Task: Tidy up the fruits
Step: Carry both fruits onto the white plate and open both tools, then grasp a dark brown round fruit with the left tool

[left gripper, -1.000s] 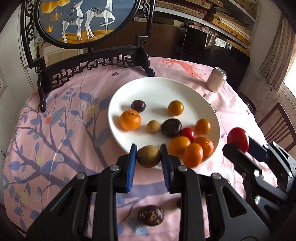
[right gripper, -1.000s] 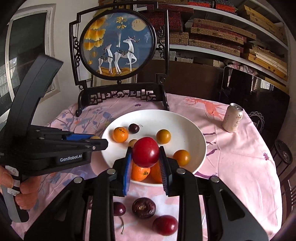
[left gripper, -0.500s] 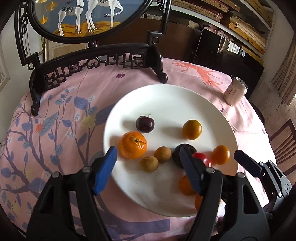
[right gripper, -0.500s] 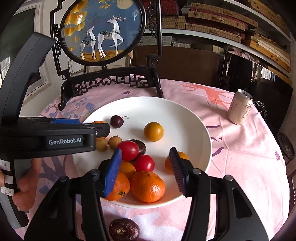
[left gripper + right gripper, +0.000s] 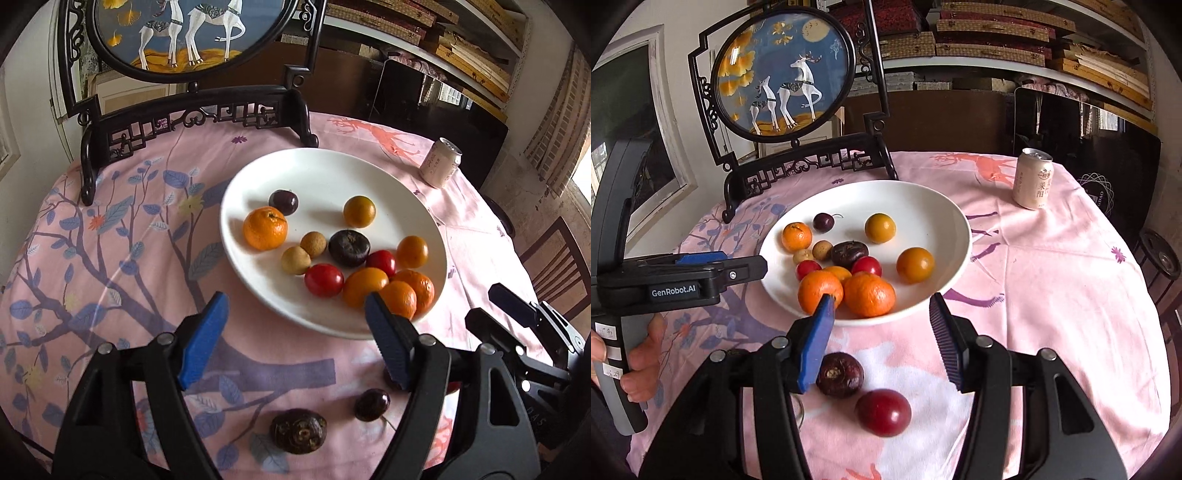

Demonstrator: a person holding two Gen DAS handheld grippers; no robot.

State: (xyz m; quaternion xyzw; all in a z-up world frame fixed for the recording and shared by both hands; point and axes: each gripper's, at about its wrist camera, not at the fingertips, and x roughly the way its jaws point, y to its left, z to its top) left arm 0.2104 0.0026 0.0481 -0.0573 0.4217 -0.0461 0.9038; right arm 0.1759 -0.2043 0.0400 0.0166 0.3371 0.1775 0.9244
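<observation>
Covering the round table, a pink tablecloth (image 5: 1052, 295) with blue branches carries a deer screen (image 5: 783, 74) at the back left, the white plate (image 5: 332, 173) of fruits in the middle, a can (image 5: 1033, 178) at the right. Bare cloth lies near the front edge. The left gripper (image 5: 295, 339) and right gripper (image 5: 882, 336), closed on fruit a second ago, now stand wide open and empty; the red fruit (image 5: 324, 280) lies on the plate.

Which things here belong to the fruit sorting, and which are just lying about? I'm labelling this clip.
Part of the job:
white plate holding the gathered fruit
dark brown fruit on the cloth
red plum on the cloth
dark cherry on the cloth
left gripper, open
right gripper, open

Just lying about:
drink can
deer screen
</observation>
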